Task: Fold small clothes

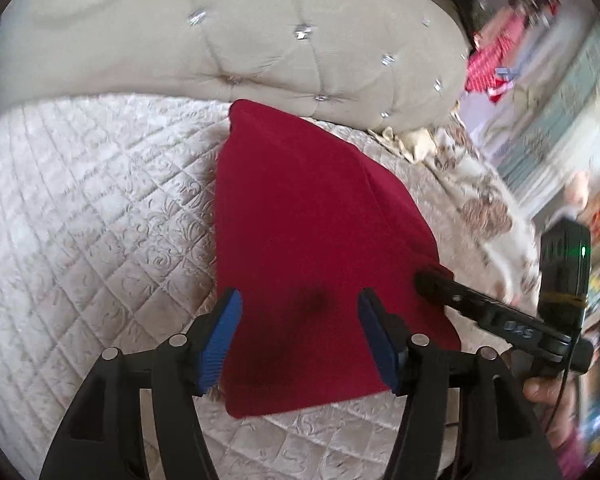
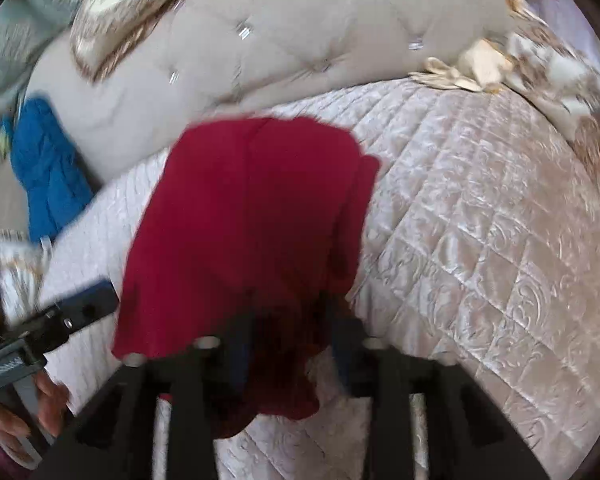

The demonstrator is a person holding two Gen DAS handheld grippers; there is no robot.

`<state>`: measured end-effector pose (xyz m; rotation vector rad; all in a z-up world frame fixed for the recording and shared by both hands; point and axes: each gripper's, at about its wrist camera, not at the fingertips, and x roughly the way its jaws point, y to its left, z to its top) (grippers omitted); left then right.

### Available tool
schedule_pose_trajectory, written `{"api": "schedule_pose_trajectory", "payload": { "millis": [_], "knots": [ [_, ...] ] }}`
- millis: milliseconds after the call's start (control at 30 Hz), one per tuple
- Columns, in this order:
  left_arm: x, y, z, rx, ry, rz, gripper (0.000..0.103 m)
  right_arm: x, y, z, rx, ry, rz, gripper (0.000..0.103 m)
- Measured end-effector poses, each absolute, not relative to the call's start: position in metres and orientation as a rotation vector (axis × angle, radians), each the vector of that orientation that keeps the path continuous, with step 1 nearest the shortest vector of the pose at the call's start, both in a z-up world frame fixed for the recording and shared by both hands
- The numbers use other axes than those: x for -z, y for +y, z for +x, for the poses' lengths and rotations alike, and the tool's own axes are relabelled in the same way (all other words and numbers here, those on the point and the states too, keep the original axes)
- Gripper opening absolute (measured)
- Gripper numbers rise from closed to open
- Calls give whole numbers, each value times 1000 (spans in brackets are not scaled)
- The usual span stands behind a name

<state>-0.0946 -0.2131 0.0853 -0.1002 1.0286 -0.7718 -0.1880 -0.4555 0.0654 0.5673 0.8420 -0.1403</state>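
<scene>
I have both jaws spread, the left hand-held gripper (image 1: 300,316) and right hand-held gripper (image 2: 288,344) off the red garment (image 1: 300,220) on the bed (image 1: 100,200) (one fold laid, I judge); next, regrip an edge.

A red garment (image 1: 308,248) lies folded flat on the quilted bedspread (image 1: 100,208).

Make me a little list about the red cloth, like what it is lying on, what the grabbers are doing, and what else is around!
cloth: red garment, lying folded on the bed
surface: pale quilted bedspread
behind it: tufted beige headboard
left gripper: jaws apart over the near edge, blue pads not pressing the cloth
right gripper: jaws apart over the near edge, view blurred
other item: blue garment off to the left of the bed
fold: looks partly done, not tidy yet
</scene>
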Motion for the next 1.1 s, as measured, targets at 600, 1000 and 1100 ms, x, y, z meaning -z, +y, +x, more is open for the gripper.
{"api": "schedule_pose_trajectory", "payload": {
  "millis": [600, 1000, 1100],
  "knots": [
    [-44, -231, -42, 805, 1155, -221, 59, -29, -496, -140, -31, 799, 747, 93],
    [-57, -241, -51, 832, 1150, -182, 35, -48, -469, -125, -88, 801, 642, 54],
    [-76, -227, -65, 861, 1138, -185, 30, -68, -457, -135, -146, 795, 652, 50]
  ]
}}
